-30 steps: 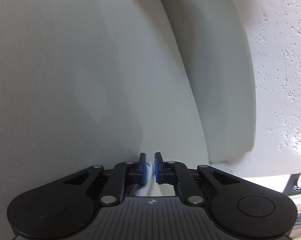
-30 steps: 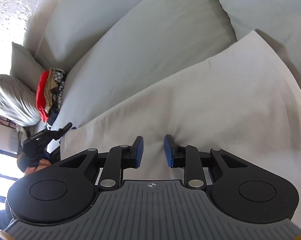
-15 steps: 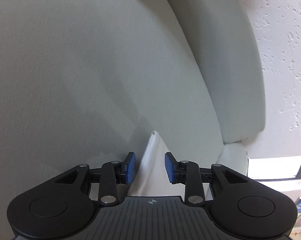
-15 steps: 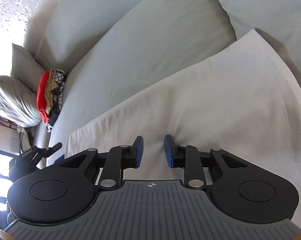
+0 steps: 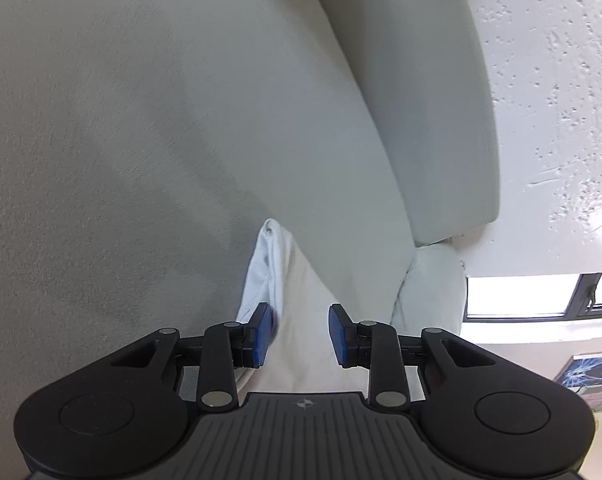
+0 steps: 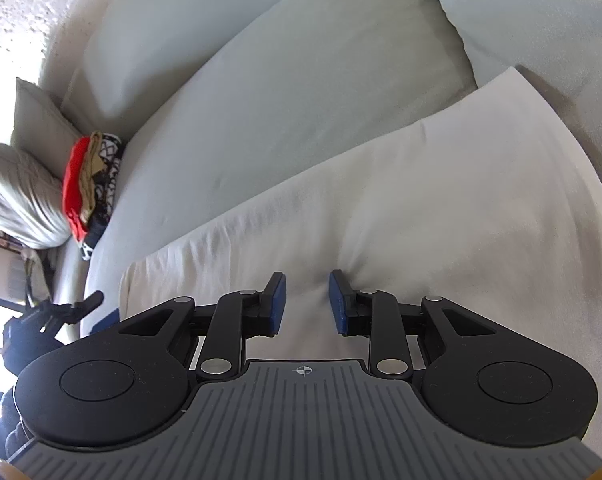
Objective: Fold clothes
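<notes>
Both grippers stood with their jaws parted and held nothing. The left gripper [image 5: 299, 334] had its blue pads well apart over a corner of the cream cloth [image 5: 297, 320], with the left pad [image 5: 262, 334] just against the cloth's pale folded edge; whether it touched could not be told. The right gripper [image 6: 303, 304] was open about as wide, its pads resting close on the cream cloth [image 6: 441, 216], where small creases gathered by the right pad. That cloth lay flat and mostly smooth across the front of the grey sofa seat cushion [image 6: 285, 92], one corner reaching toward the back cushions. At the sofa's far left end, a stack of folded clothes [image 6: 91, 188] leaned against a pillow [image 6: 17, 196].
</notes>
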`<action>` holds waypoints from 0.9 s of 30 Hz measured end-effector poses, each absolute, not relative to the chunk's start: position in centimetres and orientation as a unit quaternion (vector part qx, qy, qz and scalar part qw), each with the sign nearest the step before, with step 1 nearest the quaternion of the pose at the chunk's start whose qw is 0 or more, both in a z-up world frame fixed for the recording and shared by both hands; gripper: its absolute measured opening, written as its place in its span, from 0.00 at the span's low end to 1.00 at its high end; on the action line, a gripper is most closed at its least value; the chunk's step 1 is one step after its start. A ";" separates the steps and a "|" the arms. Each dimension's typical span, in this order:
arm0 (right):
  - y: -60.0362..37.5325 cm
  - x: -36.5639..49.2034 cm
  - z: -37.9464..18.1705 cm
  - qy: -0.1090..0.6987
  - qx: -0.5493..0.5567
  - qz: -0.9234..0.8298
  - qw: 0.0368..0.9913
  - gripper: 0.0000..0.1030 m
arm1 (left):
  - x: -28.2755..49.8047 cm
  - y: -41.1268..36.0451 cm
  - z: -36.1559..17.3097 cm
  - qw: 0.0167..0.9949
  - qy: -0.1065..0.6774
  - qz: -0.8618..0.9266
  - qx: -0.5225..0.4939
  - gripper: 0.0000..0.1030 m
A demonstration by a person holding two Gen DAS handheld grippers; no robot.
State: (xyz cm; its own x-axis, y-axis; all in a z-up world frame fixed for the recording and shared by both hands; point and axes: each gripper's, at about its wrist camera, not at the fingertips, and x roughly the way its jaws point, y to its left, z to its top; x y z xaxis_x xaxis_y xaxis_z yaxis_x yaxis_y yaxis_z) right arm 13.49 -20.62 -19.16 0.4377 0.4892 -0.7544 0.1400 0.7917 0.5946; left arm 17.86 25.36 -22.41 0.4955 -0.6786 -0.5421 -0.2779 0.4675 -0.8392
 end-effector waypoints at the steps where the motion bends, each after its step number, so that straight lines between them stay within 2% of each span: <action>1: -20.6 13.5 -19.2 0.519 0.303 0.110 0.792 0.30 | 17.9 25.3 -22.6 0.706 0.486 -0.141 -0.496 0.27; 6: -20.5 13.5 -19.1 0.520 0.298 0.108 0.793 0.30 | 17.8 25.0 -22.1 0.734 0.508 -0.121 -0.434 0.28; 15: -20.3 13.6 -19.1 0.521 0.291 0.104 0.795 0.30 | 19.4 23.1 -21.6 0.708 0.481 -0.203 -0.475 0.28; 22: -20.0 13.5 -19.0 0.521 0.287 0.103 0.798 0.33 | 21.1 21.4 -22.5 0.714 0.509 -0.168 -0.450 0.29; 27: -19.9 13.5 -19.0 0.519 0.282 0.105 0.800 0.35 | 22.6 21.5 -24.3 0.669 0.476 -0.189 -0.539 0.31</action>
State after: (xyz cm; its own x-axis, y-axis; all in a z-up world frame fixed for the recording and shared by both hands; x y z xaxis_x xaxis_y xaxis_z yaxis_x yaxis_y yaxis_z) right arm 13.49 -19.93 -18.95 0.4392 0.4610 -0.7711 0.1248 0.8186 0.5606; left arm 22.55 21.54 -24.26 0.4758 -0.7655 -0.4332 -0.2613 0.3472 -0.9006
